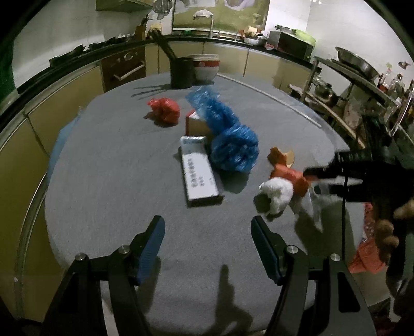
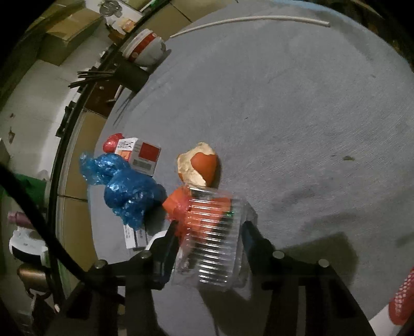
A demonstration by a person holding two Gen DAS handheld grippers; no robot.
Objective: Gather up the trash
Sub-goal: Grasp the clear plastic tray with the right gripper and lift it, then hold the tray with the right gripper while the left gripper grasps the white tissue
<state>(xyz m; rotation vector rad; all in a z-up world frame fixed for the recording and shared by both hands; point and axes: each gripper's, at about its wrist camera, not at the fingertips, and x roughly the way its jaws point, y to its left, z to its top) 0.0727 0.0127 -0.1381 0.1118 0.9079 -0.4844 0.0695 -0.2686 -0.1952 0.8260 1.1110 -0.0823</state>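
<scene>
Trash lies on a round grey table (image 1: 116,181): a crumpled blue plastic bag (image 1: 227,134), a red crumpled bag (image 1: 164,109), a long white carton (image 1: 199,173), a small red and white box (image 1: 195,125), an orange peel (image 1: 282,156) and a white tissue wad (image 1: 275,195). My left gripper (image 1: 208,240) is open and empty, just short of the carton. My right gripper (image 2: 209,240) is shut on a clear ribbed plastic container (image 2: 214,237) with an orange wrapper (image 2: 191,209) at its front. In the left wrist view it reaches in from the right (image 1: 320,178).
A dark utensil holder (image 1: 182,72) and a white and red bowl (image 1: 205,66) stand at the table's far edge. A thin white rod (image 2: 248,19) lies near the far rim. A red mesh bag (image 2: 403,299) hangs at the right edge. Kitchen counters surround the table.
</scene>
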